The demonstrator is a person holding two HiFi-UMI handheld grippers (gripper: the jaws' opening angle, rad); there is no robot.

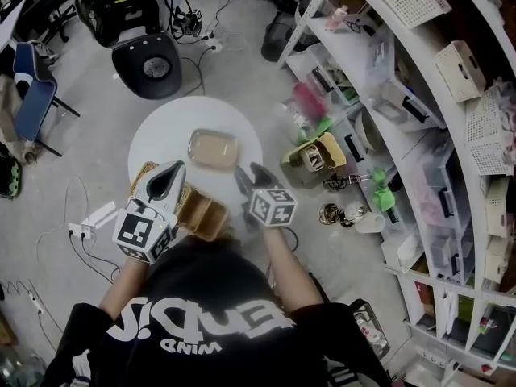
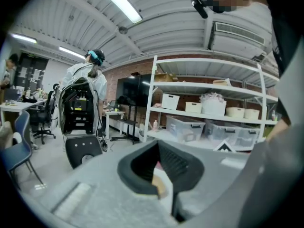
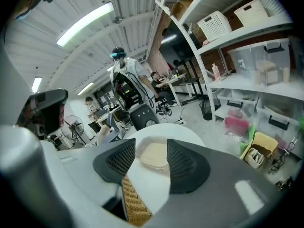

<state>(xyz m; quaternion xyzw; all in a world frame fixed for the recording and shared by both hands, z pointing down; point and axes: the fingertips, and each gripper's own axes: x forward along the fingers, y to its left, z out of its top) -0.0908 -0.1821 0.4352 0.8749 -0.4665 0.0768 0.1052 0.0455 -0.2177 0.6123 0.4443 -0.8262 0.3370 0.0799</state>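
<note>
One round white table (image 1: 157, 139) carries everything that matters to you here, and it lies below and just ahead of both your hands. Next in size, a tan woven wicker basket (image 1: 205, 216) sits on the near-left part of that table, closest to your body. Your left gripper (image 1: 176, 170) hangs right above it, and its woven edge also shows low in the right gripper view, under the left-hand jaw. Beyond the basket, near the middle of the table, a clear rounded-rectangular plastic container with a pale beige filling (image 1: 214, 148) lies flat, with a strip of bare tabletop between the two. Its long axis runs across you, side to side in the head view with a slight tilt, so you face a long side, not an end. Your right gripper (image 1: 251, 176) points straight at it: in the right gripper view the jaws stand apart with nothing between them, and the container shows in the gap, a little way ahead of the tips. Your left gripper's tips are also near, off the container's near-left corner, but they aim past it. In the left gripper view its jaws meet at the tips, and I see nothing clamped there, only slivers of table and basket through the slit behind. Both are close, then, but only the right one is spread and lined up.
</note>
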